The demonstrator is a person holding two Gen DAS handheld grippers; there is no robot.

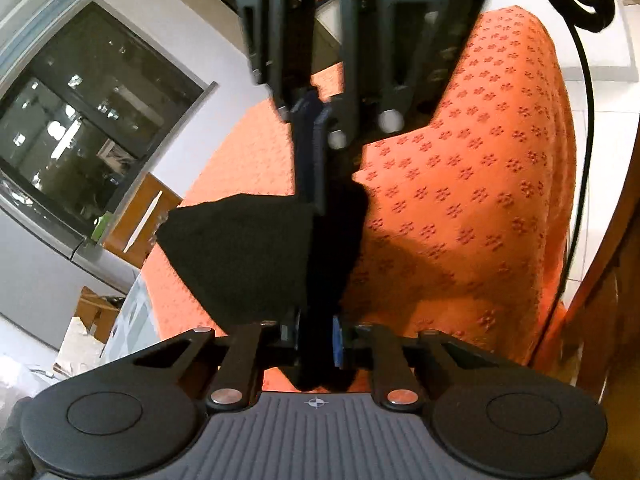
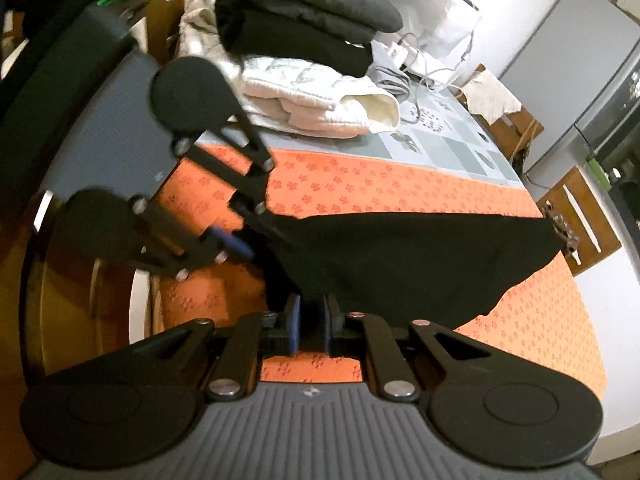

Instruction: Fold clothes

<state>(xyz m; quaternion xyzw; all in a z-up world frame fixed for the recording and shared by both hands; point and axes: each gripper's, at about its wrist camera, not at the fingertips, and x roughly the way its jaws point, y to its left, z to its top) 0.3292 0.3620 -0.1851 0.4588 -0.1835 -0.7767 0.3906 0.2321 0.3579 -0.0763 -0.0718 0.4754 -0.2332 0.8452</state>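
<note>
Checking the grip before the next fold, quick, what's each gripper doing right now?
Left gripper: closed on the black garment.
Right gripper: closed on the same black garment.

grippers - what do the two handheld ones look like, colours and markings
The left gripper and right gripper match: a ribbed grey body with a small crosshair mark, round black discs at both sides, black linkage bars with silver pivot pins, and black fingers with blue pads. A black cable shows in the left view.

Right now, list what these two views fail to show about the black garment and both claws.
- Black garment: what kind it is; bunched in both views.
- Left claw: pad contact, hidden by cloth in the left wrist view.
- Right claw: whether cloth sits between its pads, too dark in the right wrist view.
- Folded pile: top cut off.
</note>
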